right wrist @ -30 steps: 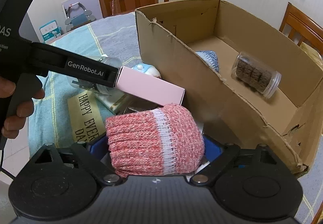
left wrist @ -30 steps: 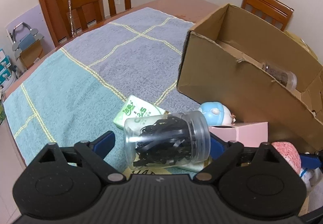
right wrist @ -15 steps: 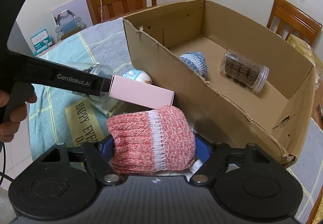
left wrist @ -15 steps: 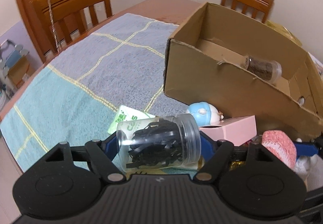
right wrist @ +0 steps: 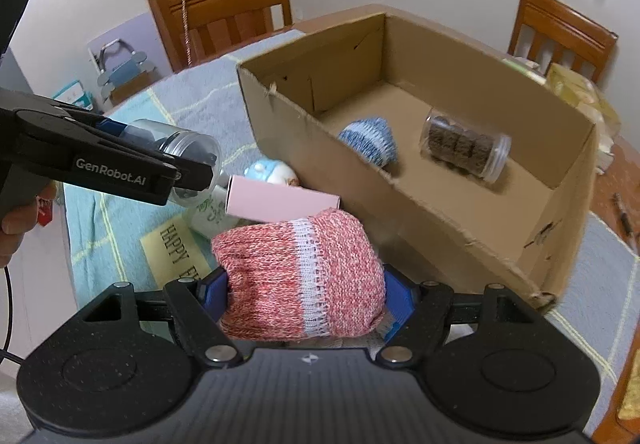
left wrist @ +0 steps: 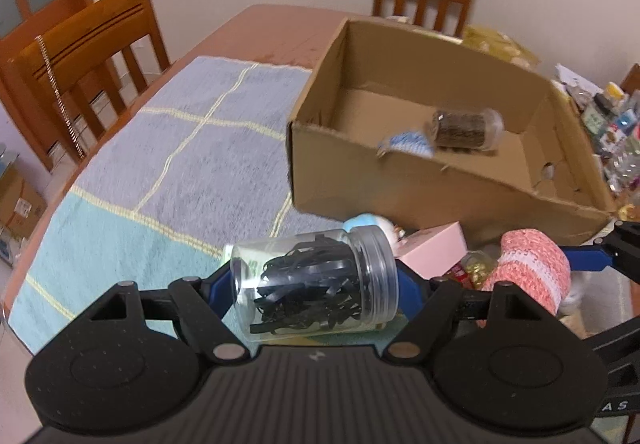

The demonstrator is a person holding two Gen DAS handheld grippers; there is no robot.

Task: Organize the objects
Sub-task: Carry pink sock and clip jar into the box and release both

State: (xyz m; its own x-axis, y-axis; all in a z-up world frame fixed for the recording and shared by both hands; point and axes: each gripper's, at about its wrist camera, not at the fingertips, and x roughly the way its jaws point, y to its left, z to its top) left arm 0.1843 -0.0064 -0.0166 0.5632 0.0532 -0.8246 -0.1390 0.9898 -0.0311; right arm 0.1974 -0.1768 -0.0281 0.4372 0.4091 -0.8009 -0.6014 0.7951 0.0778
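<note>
My left gripper is shut on a clear jar of black strips, held sideways above the blue cloth. The right wrist view shows the same jar lifted at the left. My right gripper has a pink-and-white knit roll between its blue pads, which press into it as the jaws are closing. That roll also shows at the right of the left wrist view. The open cardboard box stands just beyond both grippers. It holds a blue knit roll and a jar of brown discs.
Below the grippers, in front of the box, lie a pink carton, a blue-and-white toy, a green packet and a yellow card. Wooden chairs stand round the table. Small clutter lies right of the box.
Both grippers closed on their loads and rose with them, the jar and the knit roll coming up off the pile. More of the box's inside shows now.
</note>
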